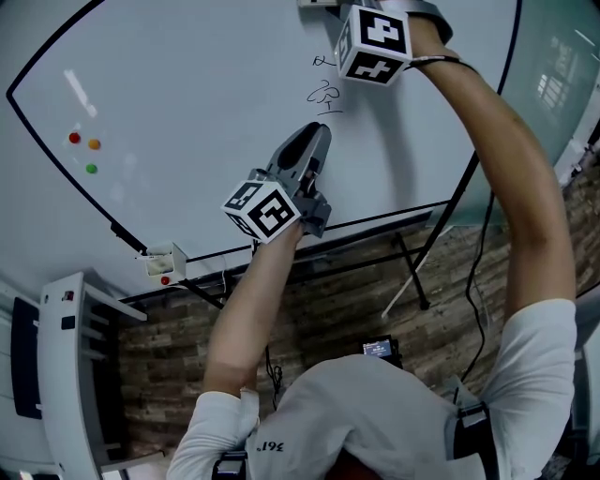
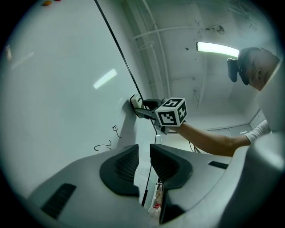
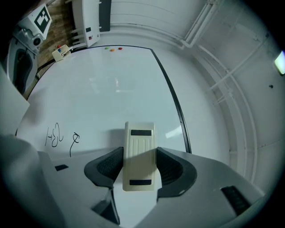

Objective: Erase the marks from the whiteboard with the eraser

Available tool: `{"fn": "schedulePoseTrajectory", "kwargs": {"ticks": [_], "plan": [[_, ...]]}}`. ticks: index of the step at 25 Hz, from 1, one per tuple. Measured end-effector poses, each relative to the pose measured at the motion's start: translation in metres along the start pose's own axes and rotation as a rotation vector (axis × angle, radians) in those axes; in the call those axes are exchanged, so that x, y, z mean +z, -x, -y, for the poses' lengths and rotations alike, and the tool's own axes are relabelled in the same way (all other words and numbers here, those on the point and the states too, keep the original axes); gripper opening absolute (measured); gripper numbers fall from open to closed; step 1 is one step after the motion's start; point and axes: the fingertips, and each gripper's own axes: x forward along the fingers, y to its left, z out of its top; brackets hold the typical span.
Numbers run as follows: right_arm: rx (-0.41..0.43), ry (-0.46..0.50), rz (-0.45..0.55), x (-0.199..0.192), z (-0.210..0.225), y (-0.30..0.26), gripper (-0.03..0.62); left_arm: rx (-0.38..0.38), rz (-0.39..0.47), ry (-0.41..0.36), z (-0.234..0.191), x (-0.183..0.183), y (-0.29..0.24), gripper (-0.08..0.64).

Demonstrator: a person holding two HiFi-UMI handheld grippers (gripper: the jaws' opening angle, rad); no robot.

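The whiteboard (image 1: 187, 112) carries black scribbled marks (image 1: 325, 94), also visible in the left gripper view (image 2: 103, 146) and the right gripper view (image 3: 55, 136). My right gripper (image 3: 140, 162) is shut on a cream eraser (image 3: 140, 147), whose front end lies against the board a little to one side of the marks. In the head view this gripper (image 1: 323, 5) is at the top edge, just above the marks. My left gripper (image 1: 317, 136) hovers just below the marks; its jaws (image 2: 144, 167) are drawn together to a narrow slit and hold nothing.
Red, orange and green magnets (image 1: 86, 150) sit on the board's left part. A small white box (image 1: 166, 262) hangs at the board's lower frame. The board's stand legs (image 1: 412, 272) rest on a brick-patterned floor. A white shelf unit (image 1: 75, 366) is at the left.
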Motion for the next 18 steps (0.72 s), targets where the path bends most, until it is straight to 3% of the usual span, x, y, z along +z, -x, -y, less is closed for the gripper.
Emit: {"fn": "schedulePoseTrajectory", "kwargs": {"ticks": [5, 13, 18], "plan": [[-0.009, 0.009, -0.015, -0.005, -0.003, -0.015, 0.252, -0.006, -0.03, 0.02, -0.002, -0.014, 0.002, 0.075], [-0.015, -0.069, 0.009, -0.003, -0.012, -0.018, 0.25, 0.008, -0.062, 0.063, -0.015, -0.041, 0.013, 0.075], [-0.016, -0.049, 0.014, -0.001, -0.03, -0.016, 0.25, 0.011, -0.079, 0.093, -0.017, -0.057, 0.017, 0.075]]}}
